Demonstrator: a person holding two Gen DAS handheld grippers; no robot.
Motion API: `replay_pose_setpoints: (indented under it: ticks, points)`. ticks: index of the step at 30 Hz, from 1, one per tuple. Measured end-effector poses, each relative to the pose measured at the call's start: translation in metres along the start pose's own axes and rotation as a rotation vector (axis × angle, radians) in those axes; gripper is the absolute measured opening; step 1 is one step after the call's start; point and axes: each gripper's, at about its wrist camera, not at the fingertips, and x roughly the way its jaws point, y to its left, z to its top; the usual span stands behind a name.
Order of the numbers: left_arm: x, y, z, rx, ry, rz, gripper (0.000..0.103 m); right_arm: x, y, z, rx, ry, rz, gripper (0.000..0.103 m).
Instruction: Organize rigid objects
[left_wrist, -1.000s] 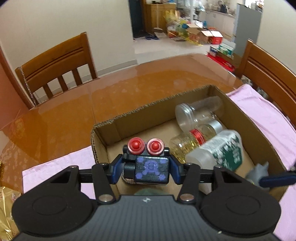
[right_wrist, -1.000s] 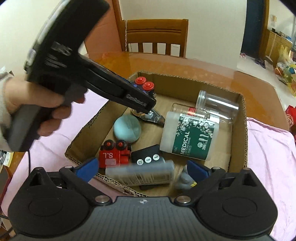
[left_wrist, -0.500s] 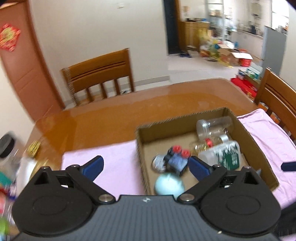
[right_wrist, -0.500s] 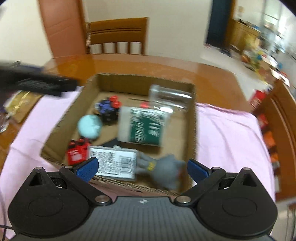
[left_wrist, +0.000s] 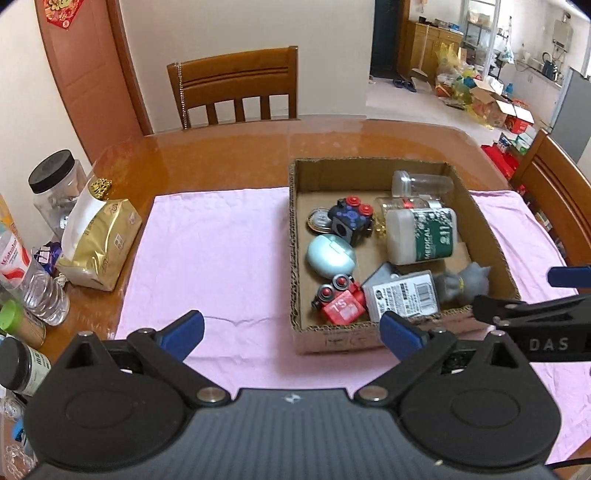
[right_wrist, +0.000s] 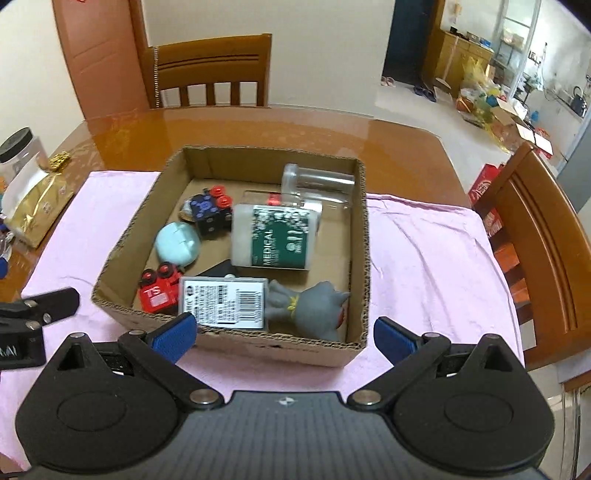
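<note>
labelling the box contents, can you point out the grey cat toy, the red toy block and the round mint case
grey cat toy (right_wrist: 317, 307), right wrist view, on its body
red toy block (right_wrist: 159, 293), right wrist view, on its labelled face
round mint case (left_wrist: 331, 256), left wrist view, on its lid

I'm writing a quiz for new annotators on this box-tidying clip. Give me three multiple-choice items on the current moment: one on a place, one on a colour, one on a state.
1. Where does the grey cat figure lie in the cardboard box?
A. far left corner
B. near right corner
C. outside, on the cloth

2. What colour is the toy block marked TS?
A. red
B. yellow
C. white

3. How is the left gripper?
A. shut on the blue block
B. shut on nothing
C. open, holding nothing

Answers: 1 B, it sits by the box's near wall, right of the barcode pack. 2 A, its body is red. 3 C, the fingers stand wide apart over the pink cloth.
</note>
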Motion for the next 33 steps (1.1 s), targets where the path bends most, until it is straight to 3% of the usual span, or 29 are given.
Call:
replay_pose_setpoints:
  ticks: [33]
  points:
    - [-0.014,-0.006,-0.002,0.011,-0.011,0.062,0.101,-0.02,0.0,-0.006,0.014,-0.029,0.008,0.103]
